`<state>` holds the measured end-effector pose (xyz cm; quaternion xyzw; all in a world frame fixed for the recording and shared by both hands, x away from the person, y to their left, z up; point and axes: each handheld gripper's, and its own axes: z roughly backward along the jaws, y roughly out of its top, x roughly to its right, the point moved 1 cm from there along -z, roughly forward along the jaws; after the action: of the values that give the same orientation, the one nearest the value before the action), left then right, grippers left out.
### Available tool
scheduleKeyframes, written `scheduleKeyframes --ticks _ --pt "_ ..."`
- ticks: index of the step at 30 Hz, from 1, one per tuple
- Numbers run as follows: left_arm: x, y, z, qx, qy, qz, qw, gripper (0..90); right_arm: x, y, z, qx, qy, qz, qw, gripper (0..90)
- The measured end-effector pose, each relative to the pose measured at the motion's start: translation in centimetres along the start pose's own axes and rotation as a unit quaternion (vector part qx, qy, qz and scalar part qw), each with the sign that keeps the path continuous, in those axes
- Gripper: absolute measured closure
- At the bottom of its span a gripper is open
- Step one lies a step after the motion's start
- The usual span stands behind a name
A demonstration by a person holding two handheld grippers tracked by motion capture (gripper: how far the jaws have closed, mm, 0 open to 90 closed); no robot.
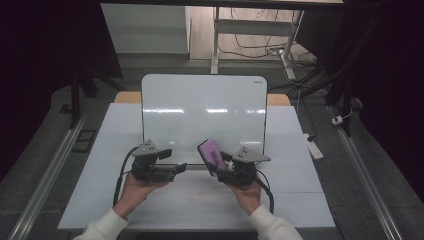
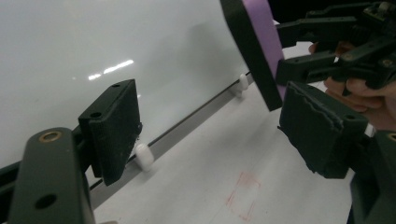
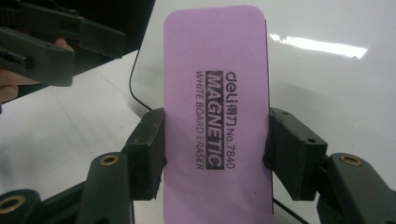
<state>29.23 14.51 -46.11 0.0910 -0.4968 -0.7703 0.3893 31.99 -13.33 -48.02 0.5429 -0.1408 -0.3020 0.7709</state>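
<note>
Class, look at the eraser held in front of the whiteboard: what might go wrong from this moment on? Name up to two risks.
1. The right gripper clamps the purple eraser by its long edges, low down; most of it stands free above the jaws, so pressing on the whiteboard might tilt it.
2. The open left gripper sits close beside the eraser and might knock it.

Both forearms come in from below, white-sleeved. The left gripper (image 1: 181,167) points toward the other hand, jaws apart with nothing between them. The right gripper (image 1: 214,161) (pointing up and leftward) has its jaws clamped tight.
</note>
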Motion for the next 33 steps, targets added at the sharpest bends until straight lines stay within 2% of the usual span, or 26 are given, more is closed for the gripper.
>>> scheduleKeyframes --ticks 9,14,18,21,23,28,33 --pt "1.0 1.2 -1.6 0.009 -0.016 -0.004 0.9998 22.8 -1.1 -0.3 -0.6 0.007 0.000 0.013 0.9999 41.1" --pt "1.1 1.5 -2.4 0.010 -0.030 0.010 0.9995 25.1 -1.8 -0.4 -0.7 0.018 -0.003 0.030 0.9994 41.1" --pt "1.2 1.6 -2.8 0.017 -0.037 0.012 0.9991 28.2 -2.0 -0.4 -0.7 0.024 -0.004 0.036 0.9991 41.1" --pt "1.3 1.7 -3.0 0.016 -0.046 0.015 0.9987 34.0 -2.2 -0.4 -0.6 0.032 -0.001 0.038 0.9988 41.1" --pt "1.2 1.8 -3.2 0.014 -0.057 0.024 0.9980 37.4 -2.3 -0.4 -0.6 0.035 -0.001 0.040 0.9986 41.1" --pt "1.2 1.9 -3.2 0.021 -0.062 0.037 0.9972 53.6 -2.7 -0.6 -0.7 0.035 0.002 0.048 0.9982 41.0" --pt "1.2 2.0 -3.1 0.016 -0.065 0.046 0.9967 58.1 -2.7 -0.7 -0.9 0.032 0.002 0.046 0.9984 40.8"
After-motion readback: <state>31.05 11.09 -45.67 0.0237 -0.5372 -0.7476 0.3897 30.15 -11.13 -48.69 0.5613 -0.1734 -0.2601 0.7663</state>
